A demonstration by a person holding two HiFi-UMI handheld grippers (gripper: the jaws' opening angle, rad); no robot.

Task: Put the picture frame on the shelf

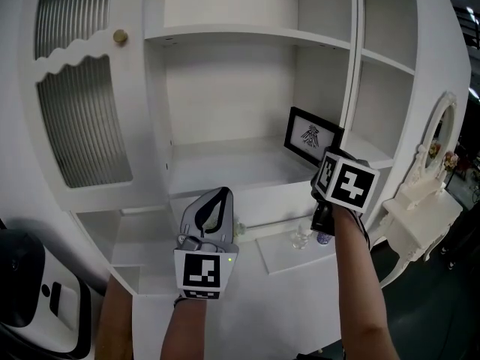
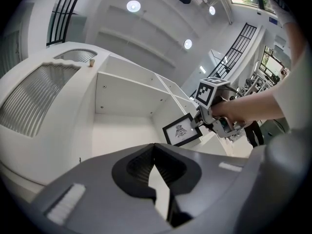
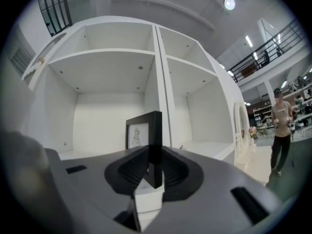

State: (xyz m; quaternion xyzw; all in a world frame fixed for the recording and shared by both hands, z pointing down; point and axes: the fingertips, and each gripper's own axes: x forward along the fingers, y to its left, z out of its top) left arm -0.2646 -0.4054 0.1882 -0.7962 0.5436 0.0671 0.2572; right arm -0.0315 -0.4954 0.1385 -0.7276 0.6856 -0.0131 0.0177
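A black picture frame with a small drawing on white hangs tilted over the right part of the white cabinet's middle shelf. My right gripper is shut on the frame's near edge. In the right gripper view the frame stands edge-on between the jaws of the right gripper. The left gripper view shows the frame held by the right gripper in front of the shelf. My left gripper hovers lower, in front of the cabinet's bottom ledge, shut and holding nothing.
A ribbed-glass cabinet door with a brass knob stands at the left. Small glass items sit on the lower ledge. A white ornate dressing table is at the right. A person stands far off.
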